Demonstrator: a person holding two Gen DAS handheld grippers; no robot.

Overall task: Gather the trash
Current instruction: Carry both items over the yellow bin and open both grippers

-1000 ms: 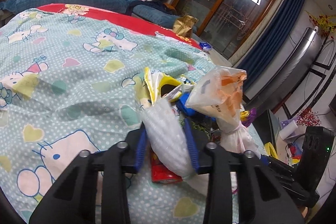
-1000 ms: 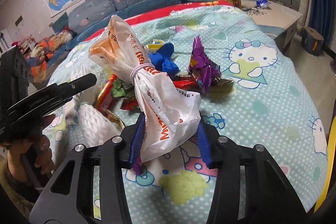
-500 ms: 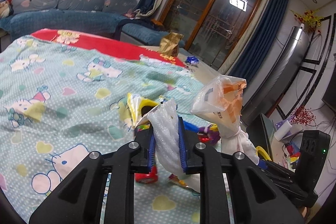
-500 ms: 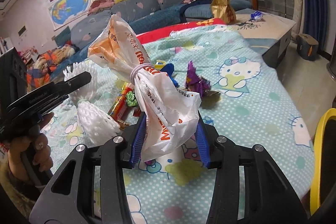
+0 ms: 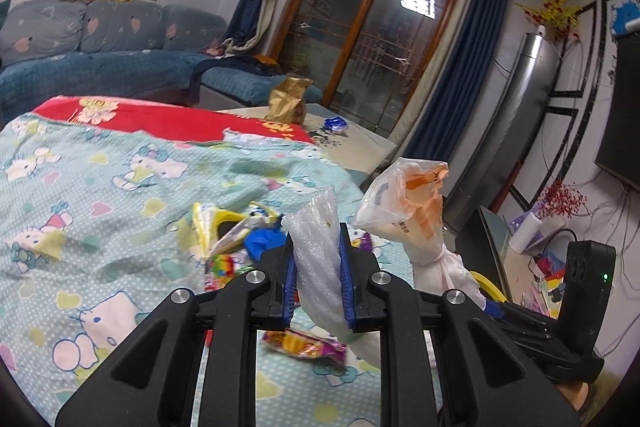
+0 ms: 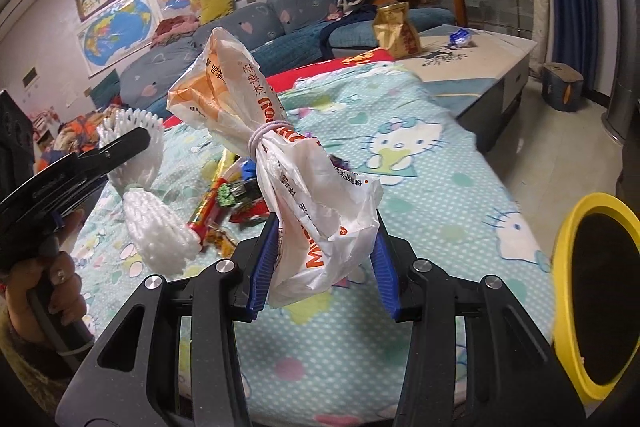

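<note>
My left gripper (image 5: 317,247) is shut on a white foam net sleeve (image 5: 320,291), which it holds upright above the bed. In the right wrist view the foam net (image 6: 154,231) hangs at the left. My right gripper (image 6: 326,227) is shut on a white plastic bag (image 6: 280,155) with orange print, tied with a rubber band. That bag (image 5: 404,203) also shows to the right in the left wrist view. Loose wrappers lie on the bedspread (image 5: 100,195): a yellow packet (image 5: 216,223), a blue one (image 5: 260,243) and a red-purple one (image 5: 304,343).
A yellow-rimmed bin (image 6: 592,291) stands off the bed's right edge. A low table (image 6: 480,59) with a gold bag (image 6: 394,31) lies beyond the bed, and a blue sofa (image 5: 100,59) behind it. A person's hand (image 6: 44,279) grips the left handle.
Both grippers have risen with their loads, and the foam net has come up off the bed. The left jaws have squeezed tighter on the net. The yellow bin has come into the right wrist view.
</note>
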